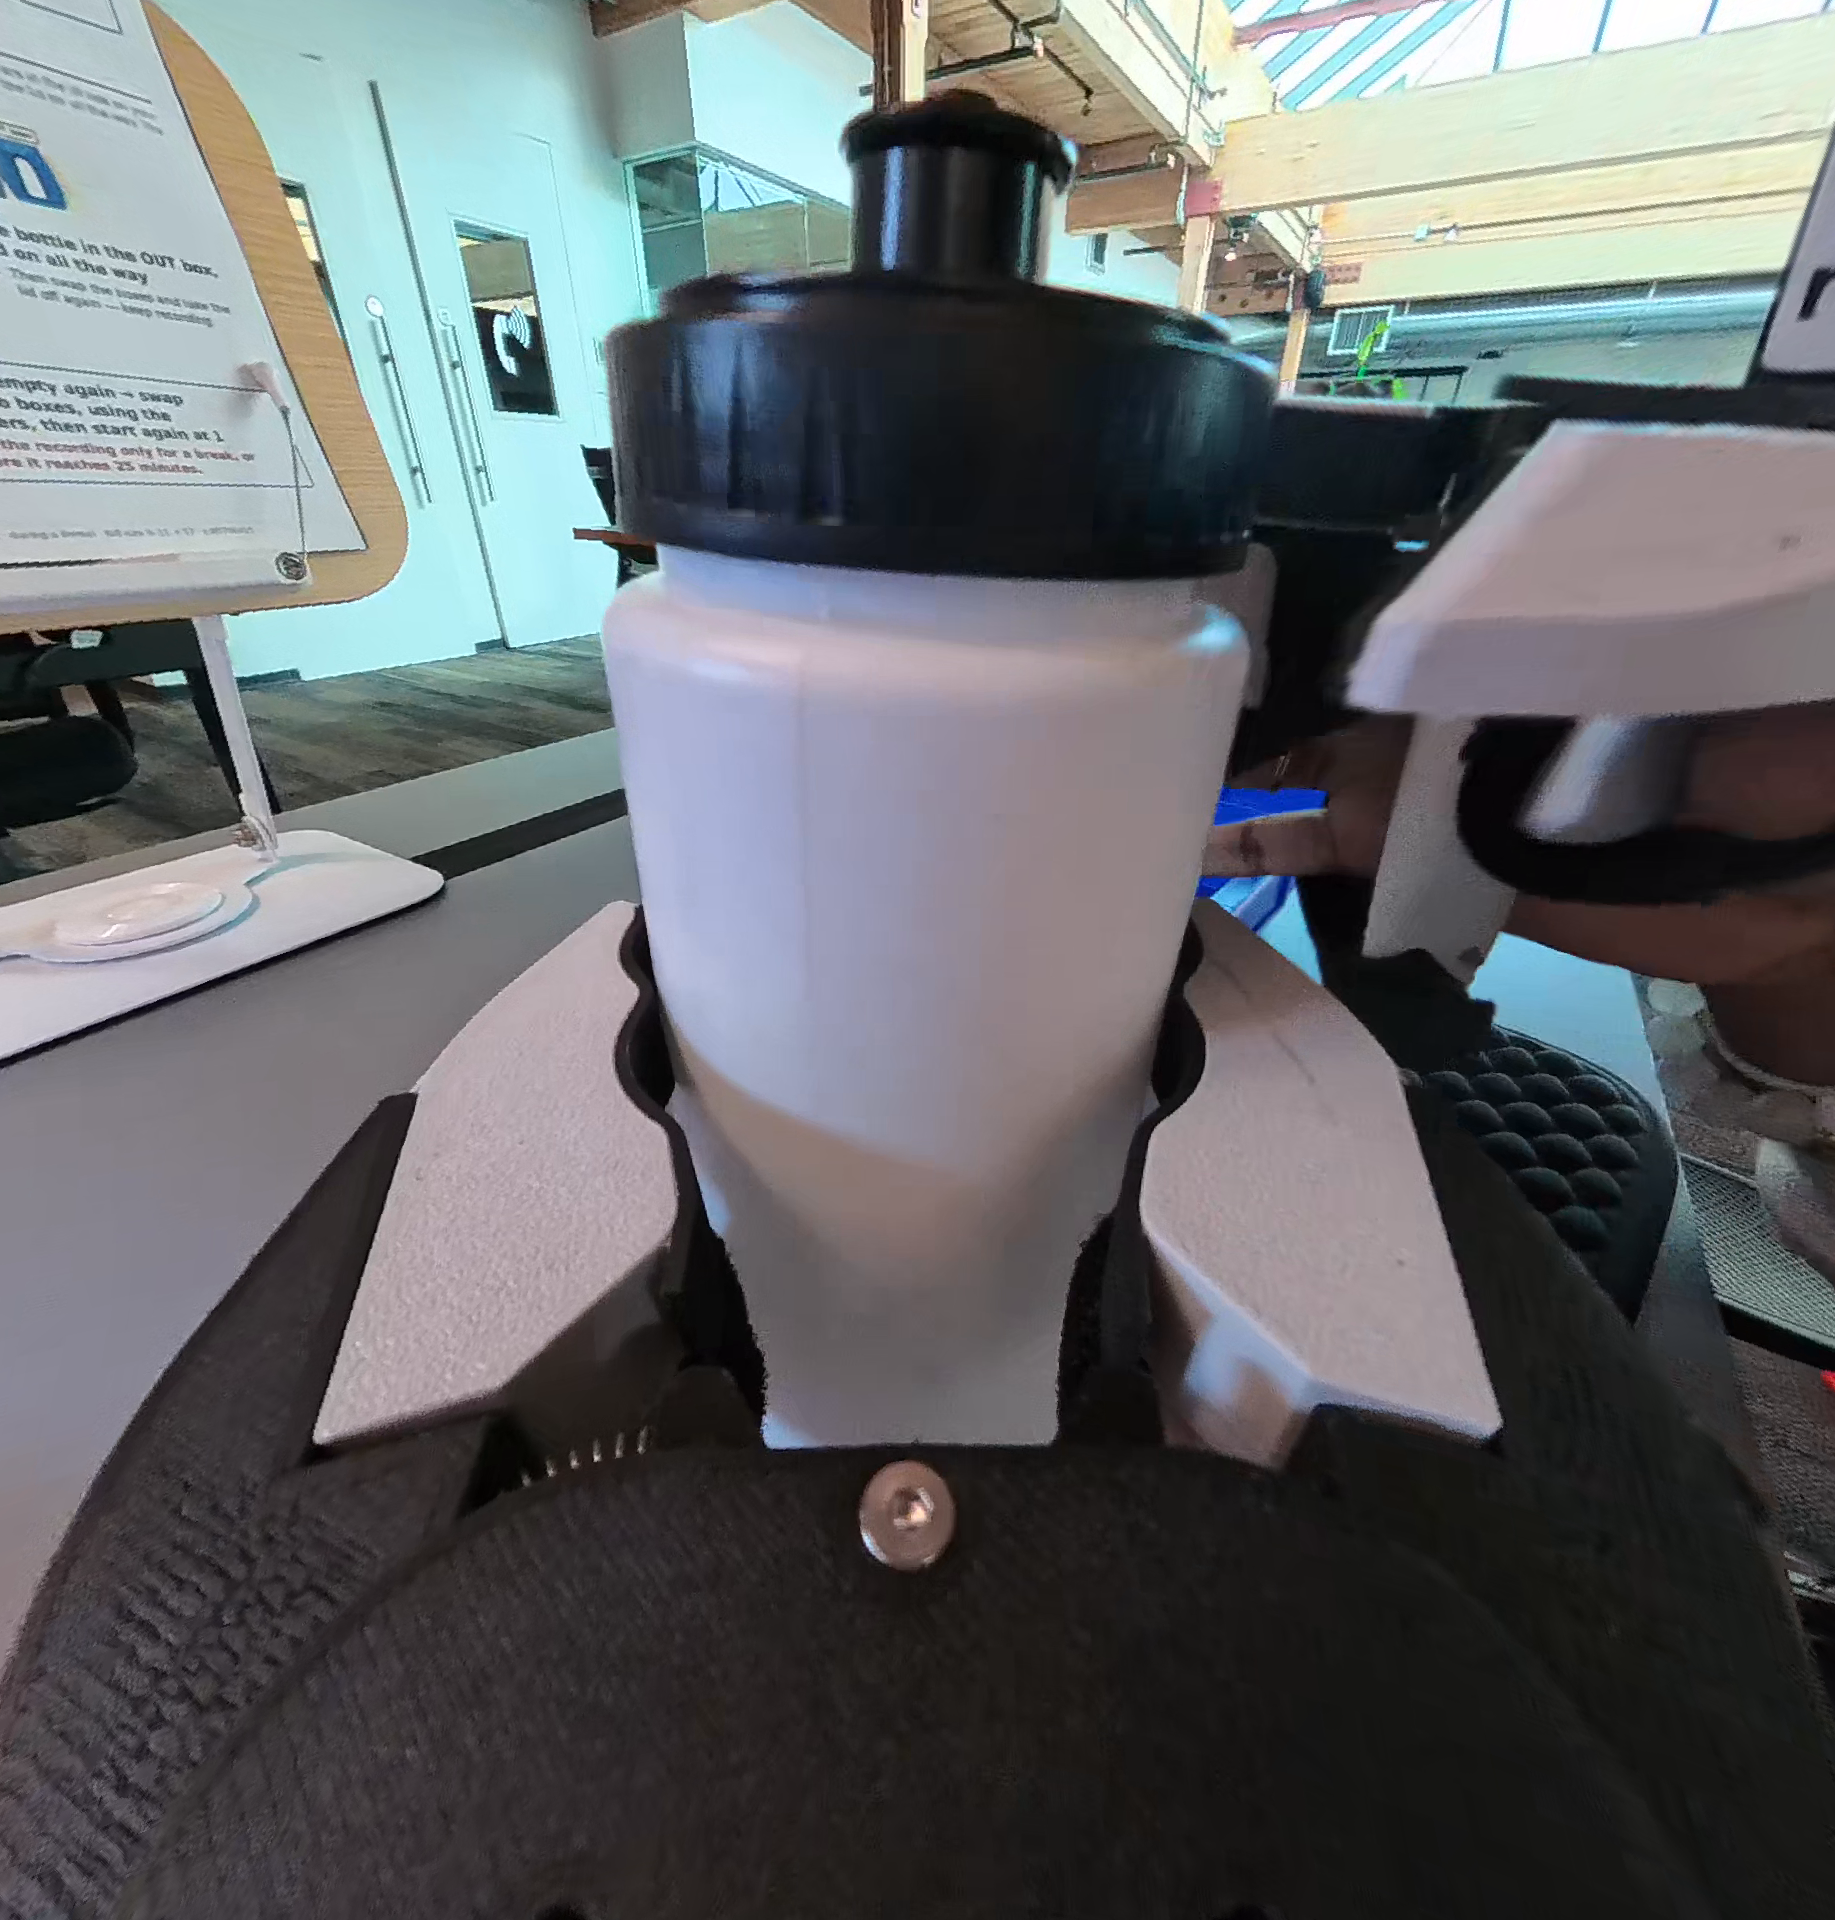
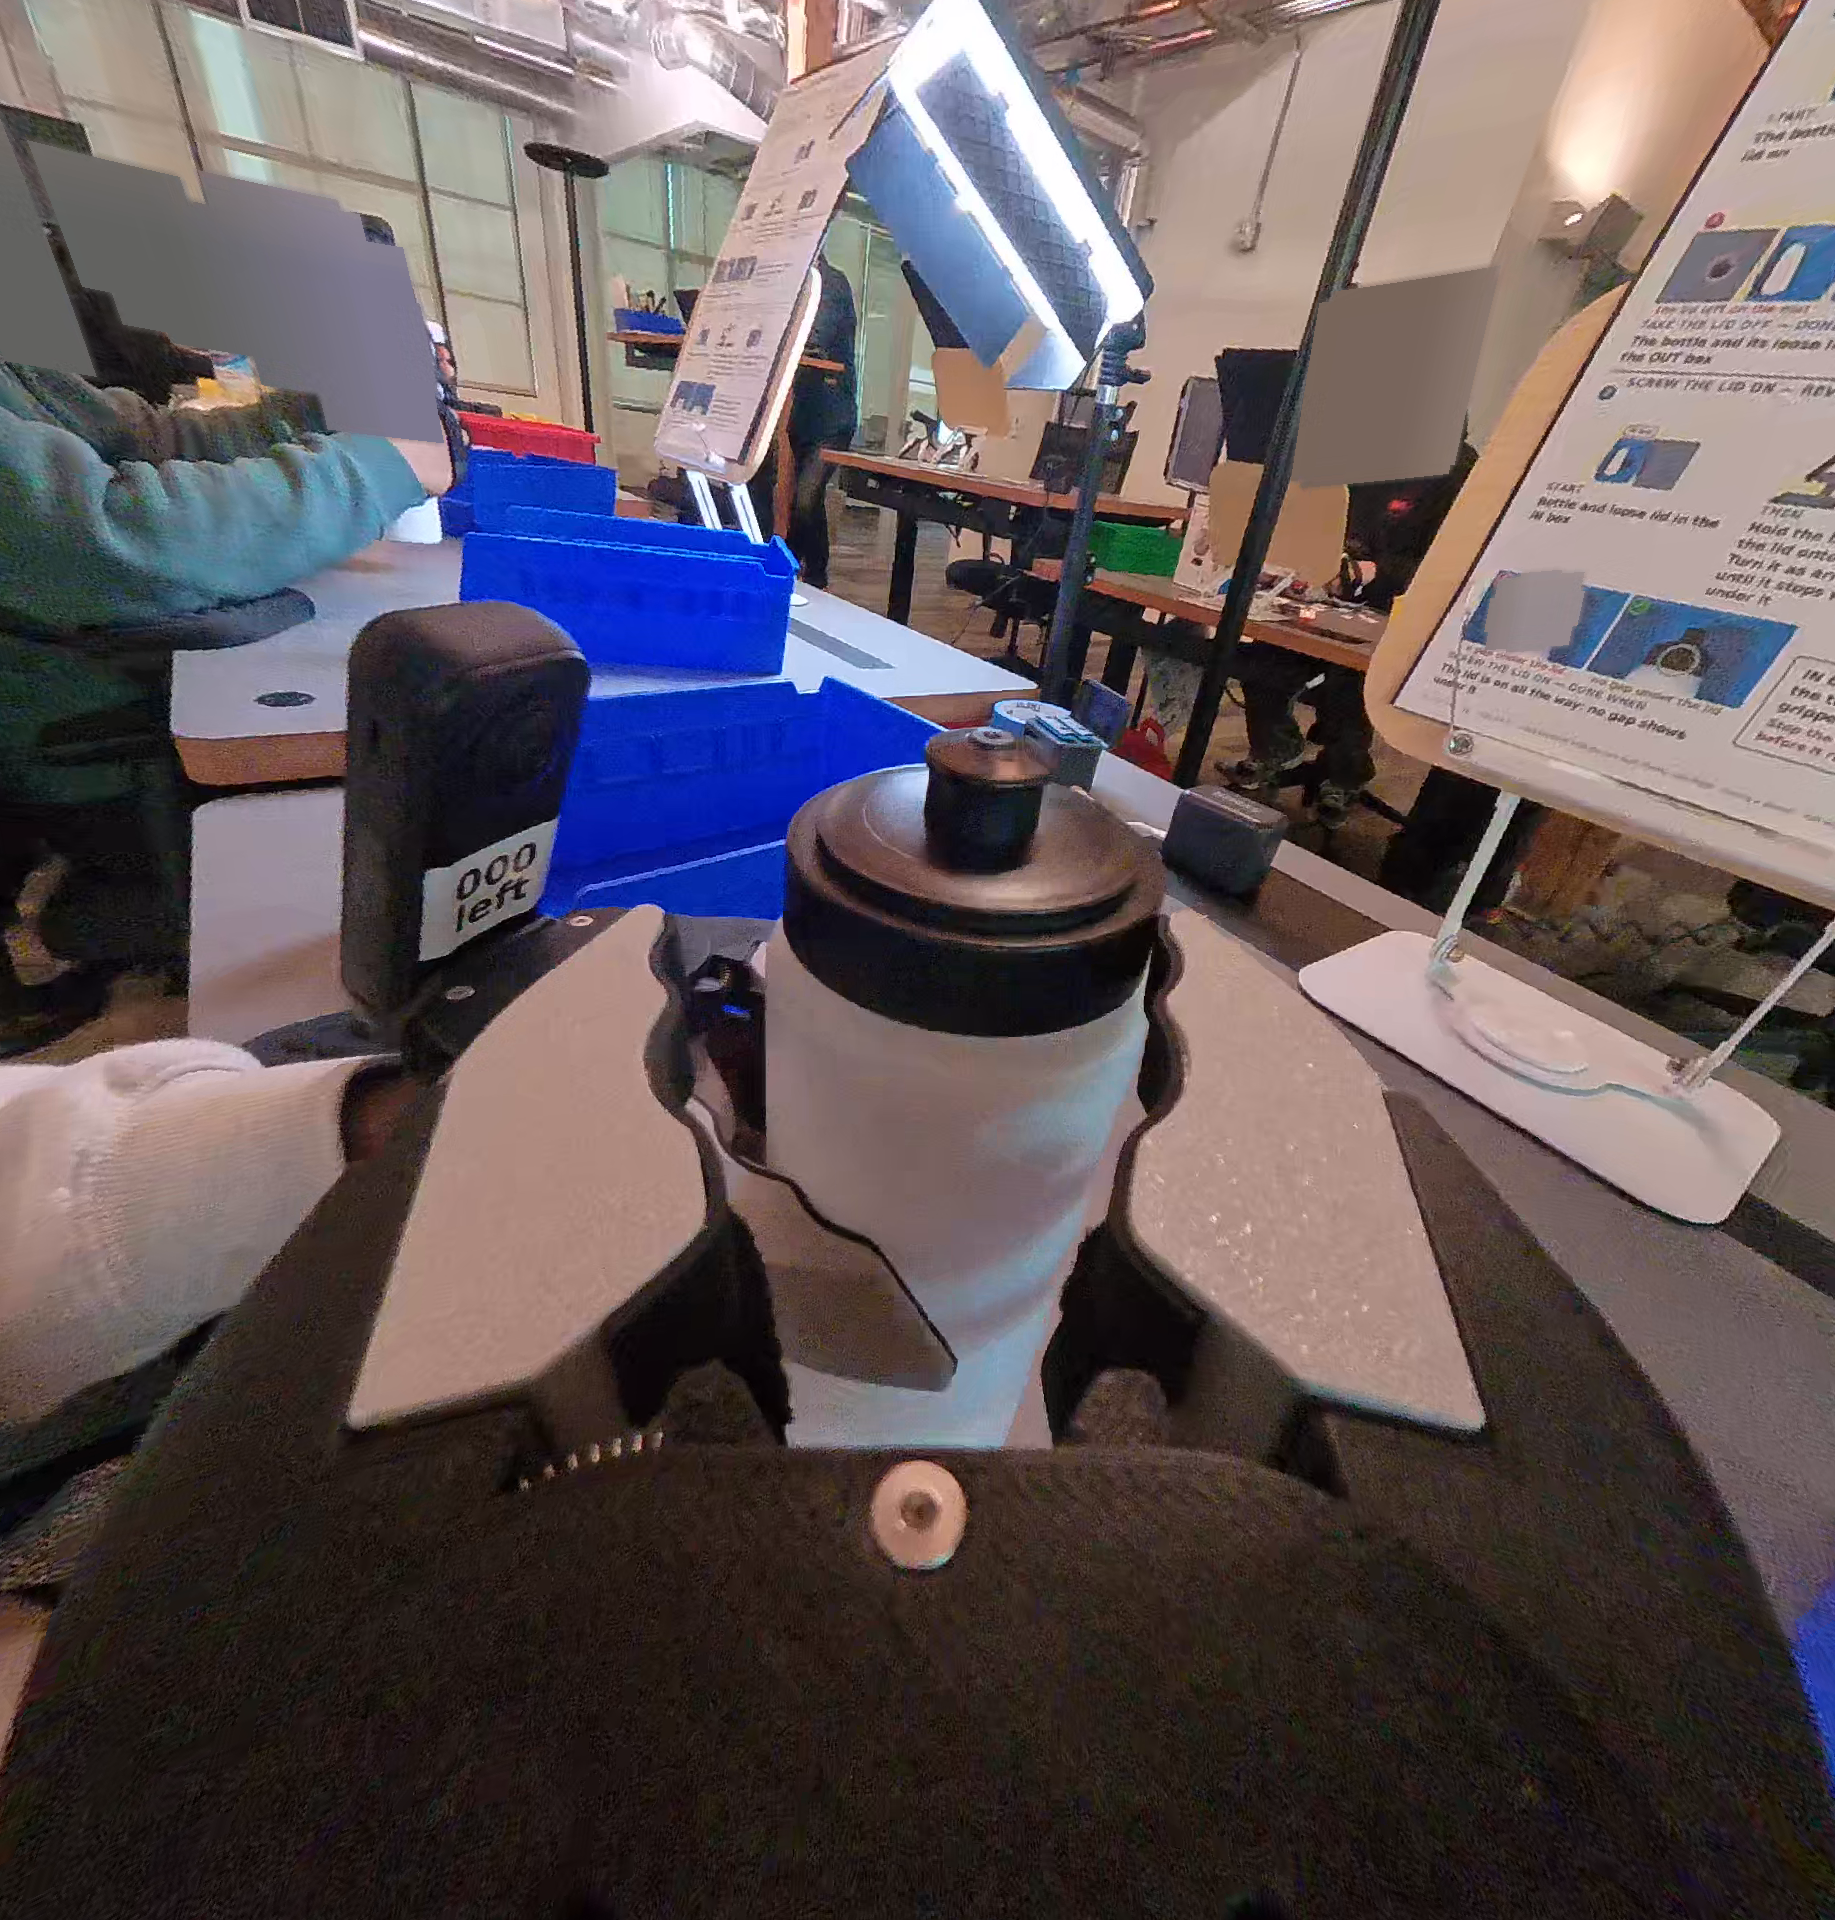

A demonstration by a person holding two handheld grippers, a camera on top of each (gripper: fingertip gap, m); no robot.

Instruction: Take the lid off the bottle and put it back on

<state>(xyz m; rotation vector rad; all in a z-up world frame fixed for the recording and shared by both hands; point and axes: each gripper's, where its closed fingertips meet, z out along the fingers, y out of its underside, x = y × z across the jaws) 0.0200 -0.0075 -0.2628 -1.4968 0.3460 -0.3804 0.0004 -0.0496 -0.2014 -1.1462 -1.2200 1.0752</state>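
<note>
While my left gripper [image 1: 913,1049] is clamping the white bottle [image 1: 923,883] low on its body, holding it upright above the dark table [image 1: 165,1143], my right gripper [image 2: 918,1049] is sitting around the same bottle higher up, just below the black lid [image 2: 970,925]. Its 2 fingers [image 2: 1277,1174] are hugging the sides, but I can't tell if they're actually gripping. Lid is sitting on the bottle, spout up; blue bins [image 2: 622,592] and an instruction stand [image 2: 1536,1070] are standing behind.
</note>
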